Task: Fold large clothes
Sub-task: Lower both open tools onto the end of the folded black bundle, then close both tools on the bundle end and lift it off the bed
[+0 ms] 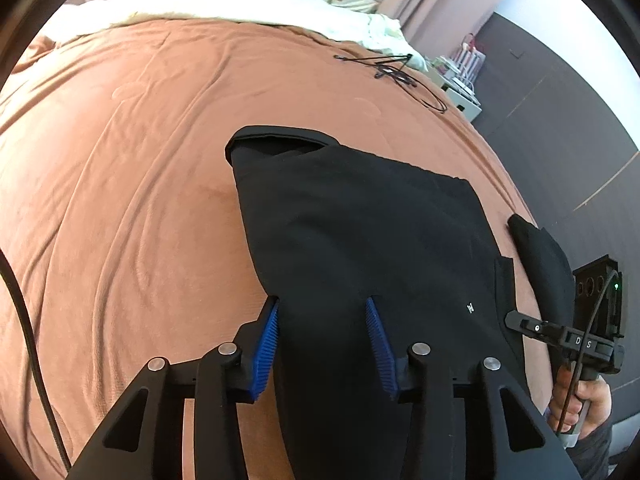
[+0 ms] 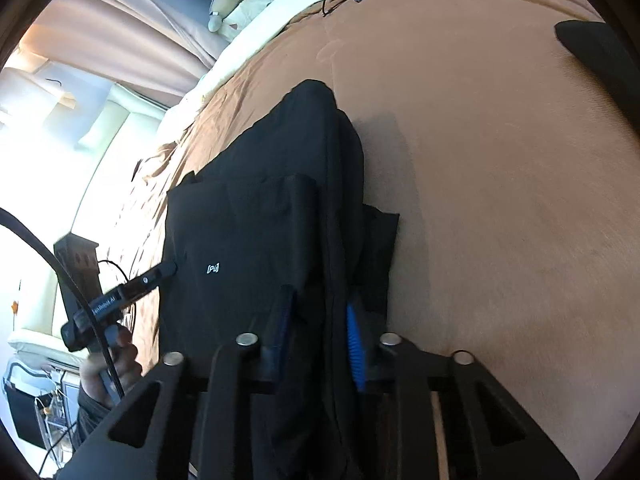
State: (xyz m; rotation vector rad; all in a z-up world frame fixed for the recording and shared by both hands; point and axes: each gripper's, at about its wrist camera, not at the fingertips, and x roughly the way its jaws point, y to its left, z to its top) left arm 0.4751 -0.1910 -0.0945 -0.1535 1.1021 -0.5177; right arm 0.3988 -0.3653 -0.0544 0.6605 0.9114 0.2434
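A black garment (image 1: pixel 360 220) with a small white logo (image 2: pixel 213 268) lies partly folded on an orange-brown bedspread (image 1: pixel 120 160). In the left wrist view my left gripper (image 1: pixel 322 302) has its blue pads (image 1: pixel 268 344) on either side of the garment's near edge, and the cloth fills the gap between them. In the right wrist view my right gripper (image 2: pixel 320 300) is shut on a thick fold of the same garment (image 2: pixel 260 208), whose folds partly hide the pads. Each gripper shows in the other's view, the right gripper (image 1: pixel 516 318) and the left gripper (image 2: pixel 168 270) both at the cloth's edge.
A separate flap of black cloth (image 1: pixel 540 248) lies near the bed's right edge, beyond which is dark floor (image 1: pixel 560 120). Black cables (image 1: pixel 392 72) lie far up the bed near a white duvet (image 1: pixel 240 4). A dark object (image 2: pixel 592 40) sits at the far right. A person's hand (image 1: pixel 588 400) holds the right gripper.
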